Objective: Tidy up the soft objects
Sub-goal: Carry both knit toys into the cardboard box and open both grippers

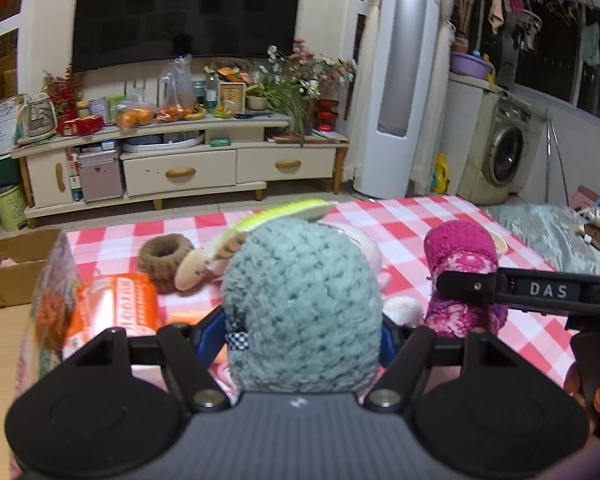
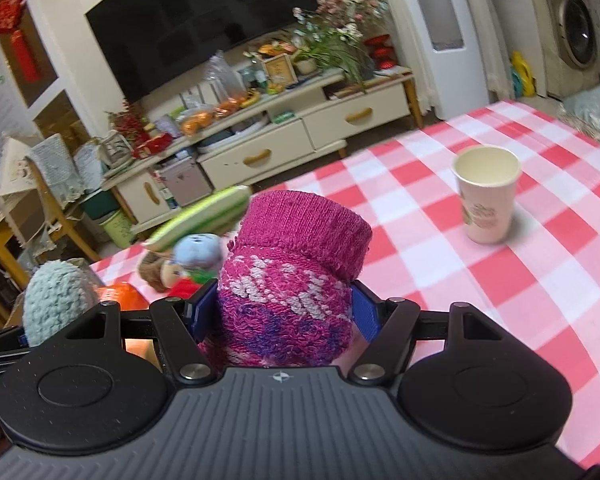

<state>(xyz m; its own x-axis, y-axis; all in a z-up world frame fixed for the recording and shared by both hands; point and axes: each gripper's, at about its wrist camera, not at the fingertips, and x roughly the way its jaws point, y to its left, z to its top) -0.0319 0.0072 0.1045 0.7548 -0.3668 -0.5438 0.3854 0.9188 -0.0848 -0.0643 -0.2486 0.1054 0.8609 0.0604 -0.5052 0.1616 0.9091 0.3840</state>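
Note:
My left gripper [image 1: 302, 330] is shut on a pale teal fuzzy knit sock [image 1: 300, 296], which fills the middle of the left wrist view and shows at the left of the right wrist view [image 2: 54, 304]. My right gripper [image 2: 282, 314] is shut on a magenta patterned sock [image 2: 292, 276], also seen at the right of the left wrist view [image 1: 462, 276]. Both are held above the red-and-white checked tablecloth [image 2: 480, 272]. Behind them lie a brown knit ring [image 1: 164, 256], a green striped soft toy [image 2: 204, 216] and a small plush figure [image 2: 198, 254].
A paper cup [image 2: 486, 200] stands on the cloth to the right. An orange packet [image 1: 116, 308] lies at the table's left. A cardboard box [image 1: 8, 268] sits off the left edge. A TV stand [image 1: 180, 168] stands beyond the table.

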